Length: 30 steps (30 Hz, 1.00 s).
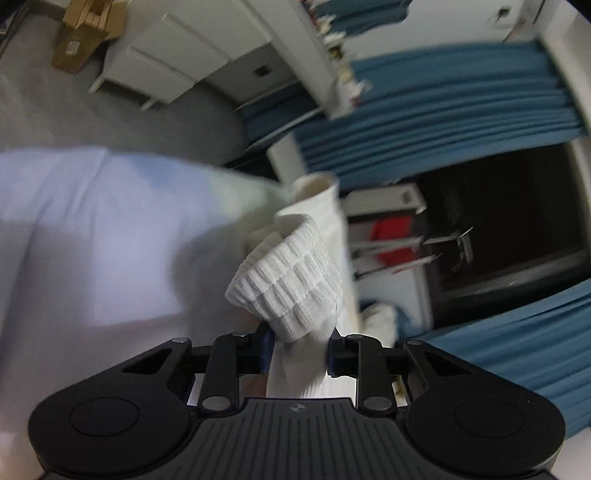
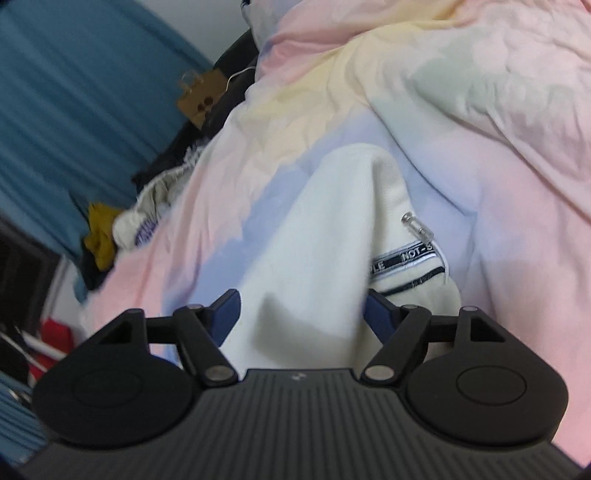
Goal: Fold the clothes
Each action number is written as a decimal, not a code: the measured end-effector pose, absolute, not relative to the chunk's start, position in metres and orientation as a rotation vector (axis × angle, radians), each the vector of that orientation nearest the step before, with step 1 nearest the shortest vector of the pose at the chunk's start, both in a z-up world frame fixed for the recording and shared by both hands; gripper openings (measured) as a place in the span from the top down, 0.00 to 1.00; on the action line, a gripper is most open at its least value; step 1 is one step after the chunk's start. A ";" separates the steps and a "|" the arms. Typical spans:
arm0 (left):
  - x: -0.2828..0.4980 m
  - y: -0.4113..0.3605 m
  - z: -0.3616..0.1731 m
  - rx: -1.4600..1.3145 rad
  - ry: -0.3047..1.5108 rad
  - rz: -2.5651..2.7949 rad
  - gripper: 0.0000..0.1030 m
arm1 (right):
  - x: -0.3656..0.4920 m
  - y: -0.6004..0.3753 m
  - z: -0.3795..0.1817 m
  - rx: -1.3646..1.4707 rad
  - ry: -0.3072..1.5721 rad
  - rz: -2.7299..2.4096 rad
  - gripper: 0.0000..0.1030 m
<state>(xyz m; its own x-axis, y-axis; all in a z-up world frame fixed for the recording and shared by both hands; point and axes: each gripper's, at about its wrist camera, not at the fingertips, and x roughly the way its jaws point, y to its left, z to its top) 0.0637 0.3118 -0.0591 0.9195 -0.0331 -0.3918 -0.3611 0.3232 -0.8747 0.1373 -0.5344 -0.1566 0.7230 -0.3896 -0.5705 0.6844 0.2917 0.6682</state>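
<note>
white ribbed cuff [image 1: 291, 280] seems pinched in the left gripper [image 1: 297, 354] to lift the sleeve; right gripper [image 2: 301, 314] gapes around the cream garment [image 2: 314, 240], unclenched.

Left of the white garment [image 2: 314, 236], the pastel bedding [image 2: 498, 110] lies flat and open. The garment's ribbed cuff [image 1: 291, 284] bunches right ahead of the left gripper [image 1: 299, 354]. Blue curtains [image 1: 443, 110] and a clothes pile [image 2: 110, 229] crowd the bed's edge.

Blue curtains [image 1: 461, 107] hang along the wall. A cardboard box [image 1: 88, 33] lies on grey floor beside a white cabinet [image 1: 177, 62]. A pastel bedcover [image 2: 480, 110] lies rumpled.
</note>
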 end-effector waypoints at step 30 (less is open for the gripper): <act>0.001 0.346 -0.070 -1.223 0.419 0.251 0.87 | 0.051 -0.550 -0.130 1.033 0.513 -0.895 0.94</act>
